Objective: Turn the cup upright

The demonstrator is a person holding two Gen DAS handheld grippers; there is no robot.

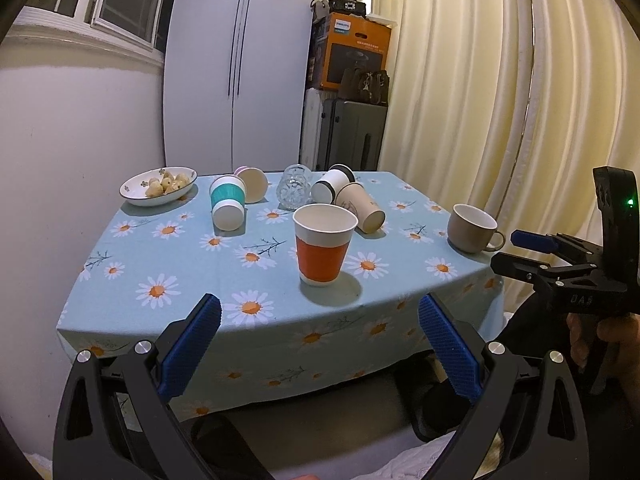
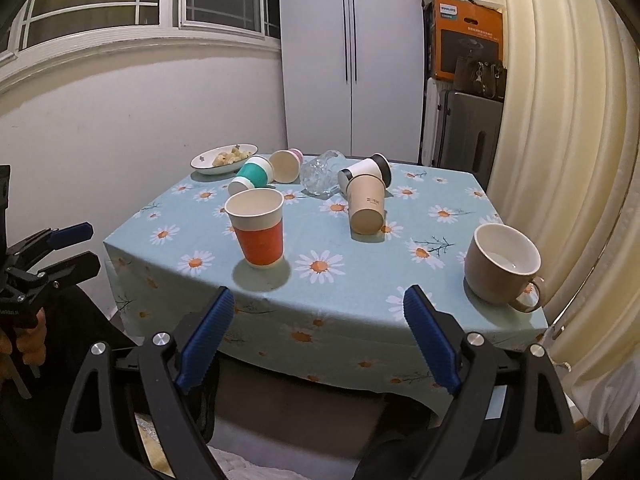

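Home: daisy tablecloth (image 1: 168, 240), curtains (image 1: 460, 80), wardrobe (image 1: 240, 60).

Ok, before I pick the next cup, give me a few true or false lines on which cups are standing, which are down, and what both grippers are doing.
1. The orange-banded cup stands upright. True.
2. The teal-banded cup stands upright. False: it lies on its side near the bowl of snacks.
3. The left gripper is shut on a cup. False: its jaws are wide open and empty, short of the table.
4. The beige mug stands upright near the right edge of the table. True.
5. The right gripper is open and holds nothing. True.
6. The glass tumbler stands upright. False: it lies tipped over.
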